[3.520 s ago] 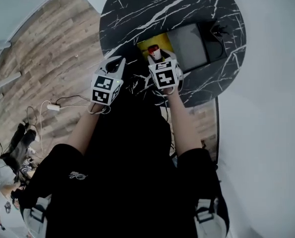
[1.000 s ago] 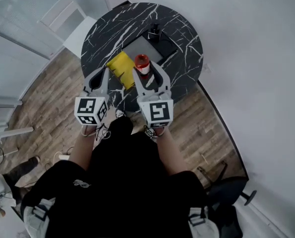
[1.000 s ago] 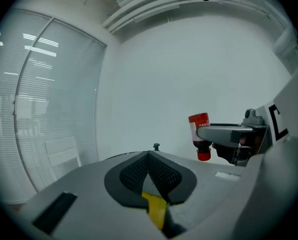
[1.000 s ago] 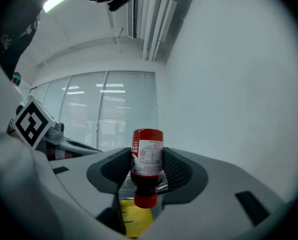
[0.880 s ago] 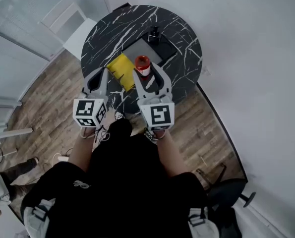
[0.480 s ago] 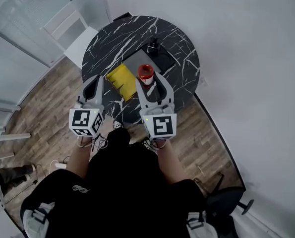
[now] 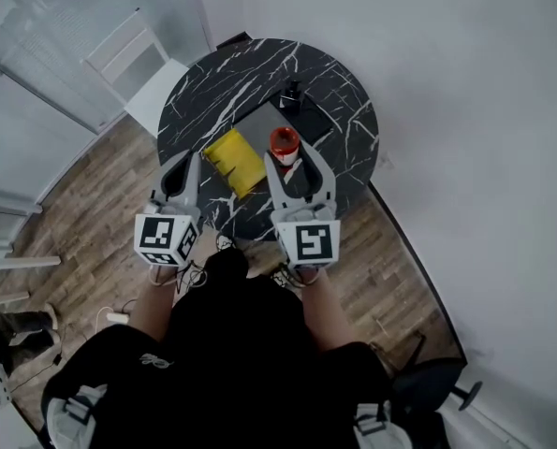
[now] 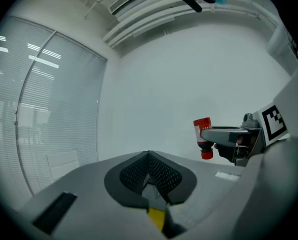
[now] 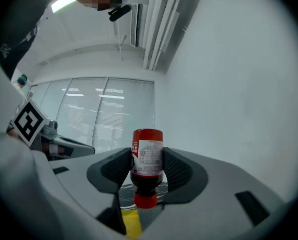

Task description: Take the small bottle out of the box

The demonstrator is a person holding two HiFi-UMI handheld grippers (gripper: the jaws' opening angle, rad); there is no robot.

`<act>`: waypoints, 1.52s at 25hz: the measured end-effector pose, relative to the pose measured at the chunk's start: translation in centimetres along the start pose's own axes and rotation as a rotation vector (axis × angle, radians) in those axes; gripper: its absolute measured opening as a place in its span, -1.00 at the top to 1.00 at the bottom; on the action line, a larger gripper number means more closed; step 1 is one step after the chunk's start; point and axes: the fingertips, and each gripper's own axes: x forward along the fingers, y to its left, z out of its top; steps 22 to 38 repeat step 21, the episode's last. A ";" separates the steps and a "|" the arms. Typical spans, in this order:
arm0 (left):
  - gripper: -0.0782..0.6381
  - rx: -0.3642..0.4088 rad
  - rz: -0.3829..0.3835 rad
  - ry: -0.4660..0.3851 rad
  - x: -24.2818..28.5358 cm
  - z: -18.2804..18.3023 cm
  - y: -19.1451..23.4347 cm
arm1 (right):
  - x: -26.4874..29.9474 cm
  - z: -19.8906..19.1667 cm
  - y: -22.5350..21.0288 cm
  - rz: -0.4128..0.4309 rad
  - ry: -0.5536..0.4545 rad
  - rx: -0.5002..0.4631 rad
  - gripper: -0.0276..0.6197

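A small red bottle (image 7: 283,143) with a printed label is clamped between the pads of my right gripper (image 7: 286,152), held in the air above the near part of the round black marble table (image 7: 250,73). In the right gripper view the bottle (image 9: 147,156) hangs cap-down between the jaws of the right gripper (image 9: 147,173). The open yellow box (image 7: 234,160) lies on the table to the left of the bottle. My left gripper (image 7: 183,161) hovers left of the box, shut and empty (image 8: 149,170). The left gripper view shows the bottle (image 8: 203,138) from the side.
A grey flat slab (image 7: 271,120) and a small black object (image 7: 293,95) lie on the table behind the box. A white chair (image 7: 138,59) stands at the back left, a dark office chair (image 7: 428,382) at the front right. Wooden floor surrounds the table.
The bottle, which stood in the yellow box 3.5 s ago, is now lifted out in the right gripper. Both grippers and the view have drifted back from the table.
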 end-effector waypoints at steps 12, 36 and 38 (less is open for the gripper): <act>0.79 0.006 -0.008 -0.004 0.3 0.3 -0.7 | 0.2 0.6 -0.1 0.003 -0.003 0.003 0.33; 0.79 0.010 -0.013 0.000 0.6 0.1 -1.3 | -0.1 0.5 -0.5 0.010 -0.010 -0.013 0.33; 0.79 0.010 -0.013 0.000 0.6 0.1 -1.3 | -0.1 0.5 -0.5 0.010 -0.010 -0.013 0.33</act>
